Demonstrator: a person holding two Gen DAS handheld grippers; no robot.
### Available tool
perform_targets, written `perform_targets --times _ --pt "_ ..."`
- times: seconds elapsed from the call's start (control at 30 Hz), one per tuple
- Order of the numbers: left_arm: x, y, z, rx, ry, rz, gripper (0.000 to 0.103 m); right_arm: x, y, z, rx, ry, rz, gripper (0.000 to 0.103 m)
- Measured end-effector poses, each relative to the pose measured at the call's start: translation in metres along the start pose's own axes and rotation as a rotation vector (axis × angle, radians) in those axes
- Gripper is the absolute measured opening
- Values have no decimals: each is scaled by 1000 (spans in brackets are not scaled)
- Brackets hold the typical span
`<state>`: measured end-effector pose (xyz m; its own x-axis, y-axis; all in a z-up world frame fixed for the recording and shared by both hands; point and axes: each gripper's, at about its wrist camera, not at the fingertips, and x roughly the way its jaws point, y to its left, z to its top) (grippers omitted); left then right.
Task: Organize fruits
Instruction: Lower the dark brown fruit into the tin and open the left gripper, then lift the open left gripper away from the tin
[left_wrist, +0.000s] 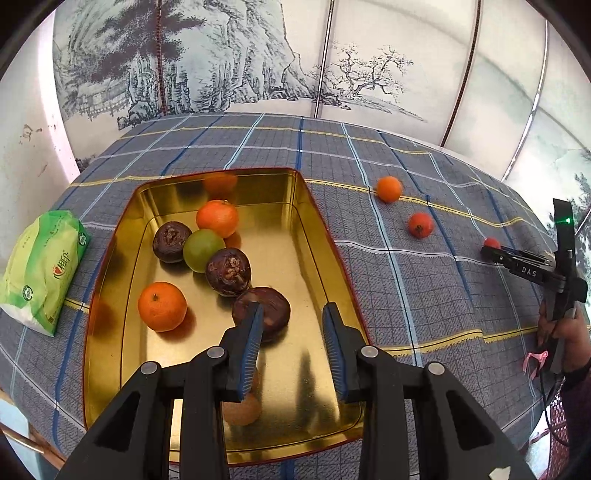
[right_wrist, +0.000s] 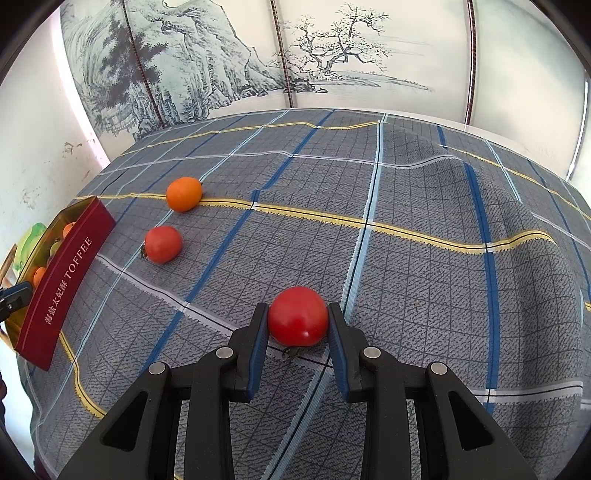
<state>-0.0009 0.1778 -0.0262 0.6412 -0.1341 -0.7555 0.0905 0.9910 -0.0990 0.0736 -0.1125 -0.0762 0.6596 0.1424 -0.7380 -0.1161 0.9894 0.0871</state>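
Right wrist view: right tool (right_wrist: 298, 321) around a red tomato (right_wrist: 297, 316), one blue pad on each side, pads touching or almost touching the skin, tomato low on the checked cloth (right_wrist: 424, 280) over the surface, not clearly lifted. Could slip out, being round and smooth, if squeezed too softly. Could squash or split if squeezed too hard. Could roll away down the bumpy cloth if nudged by one pad first. Farther off to the left, well apart from the tool: another red tomato (right_wrist: 163, 244) and an orange (right_wrist: 184, 194), both loose on the cloth and easy to knock on the way across. At the far left, the red side of the tin box (right_wrist: 66, 280), marked TOFFEE. Left wrist view: left tool (left_wrist: 293, 325) wide open, holding nothing, hanging over the gold inside of the tin box (left_wrist: 295, 258). Left pad just above a dark brown fruit (left_wrist: 261, 312), near enough to bump it; hard to tell if touching. More fruit in the box: two more dark ones, a green one, two oranges. Green packet (left_wrist: 40, 271) on the cloth beside the box. Probably a risk of the two tools bumping over the box.
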Motion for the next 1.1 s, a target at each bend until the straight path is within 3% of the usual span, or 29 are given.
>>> perform_targets --times 0.33,0.47,0.63,0.87,1.1 --pt "-4 -2 -2 9 -10 40 30 0 0 0 -5 0 -2 32" --pt "-5 -3 -4 17 -19 78 41 0 0 0 -6 0 -2 32" --pt "-8 -4 -6 36 -32 120 46 0 0 0 -7 0 -1 32" --pt "-16 -5 -6 53 -68 171 66 -2 2 -2 -7 1 2 32" --pt "-18 -3 -6 45 -72 188 72 -14 12 -5 -19 -14 22 32"
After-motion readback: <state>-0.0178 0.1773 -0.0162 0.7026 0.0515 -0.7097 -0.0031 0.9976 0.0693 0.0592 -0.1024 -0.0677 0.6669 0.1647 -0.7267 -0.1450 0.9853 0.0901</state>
